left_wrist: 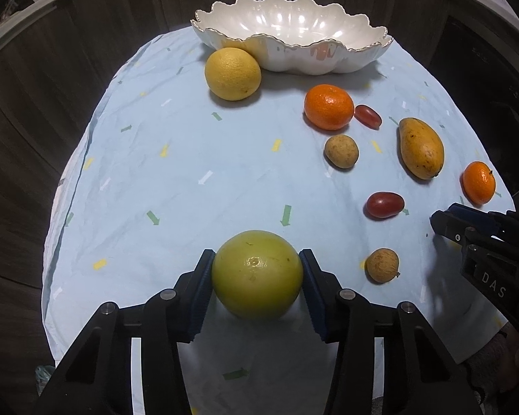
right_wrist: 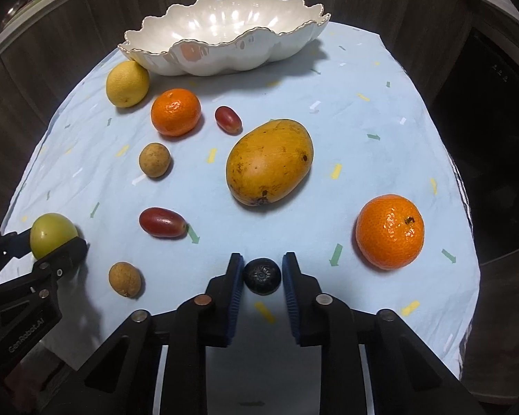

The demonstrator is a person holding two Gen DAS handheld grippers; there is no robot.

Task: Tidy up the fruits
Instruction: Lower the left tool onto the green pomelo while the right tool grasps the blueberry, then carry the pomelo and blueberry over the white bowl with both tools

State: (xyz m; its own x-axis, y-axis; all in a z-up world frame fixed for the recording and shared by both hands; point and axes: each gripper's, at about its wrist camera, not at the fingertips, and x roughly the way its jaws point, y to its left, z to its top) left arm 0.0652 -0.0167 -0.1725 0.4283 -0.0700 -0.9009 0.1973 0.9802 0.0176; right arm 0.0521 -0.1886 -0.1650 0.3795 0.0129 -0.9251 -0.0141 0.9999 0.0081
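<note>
My left gripper (left_wrist: pixel 256 266) is shut on a round green fruit (left_wrist: pixel 256 273), down near the cloth; both show in the right wrist view (right_wrist: pixel 53 233) at the far left. My right gripper (right_wrist: pixel 262 269) stands around a small dark fruit (right_wrist: pixel 261 276), with narrow gaps on both sides, so it is open. A white scalloped bowl (left_wrist: pixel 346 60) (right_wrist: pixel 162 60) stands empty at the back. Loose on the cloth lie a lemon (right_wrist: pixel 127 84), two oranges (right_wrist: pixel 175 112) (right_wrist: pixel 389 231), a mango (right_wrist: pixel 269 162), two red grapes (right_wrist: pixel 228 119) (right_wrist: pixel 162 222) and two small brown fruits (right_wrist: pixel 154 159) (right_wrist: pixel 125 278).
A light blue cloth (right_wrist: pixel 363 131) with small arrow marks covers the round table. Dark wood panelling and shelves surround it. The right gripper's body shows at the right edge of the left wrist view (left_wrist: pixel 488 242).
</note>
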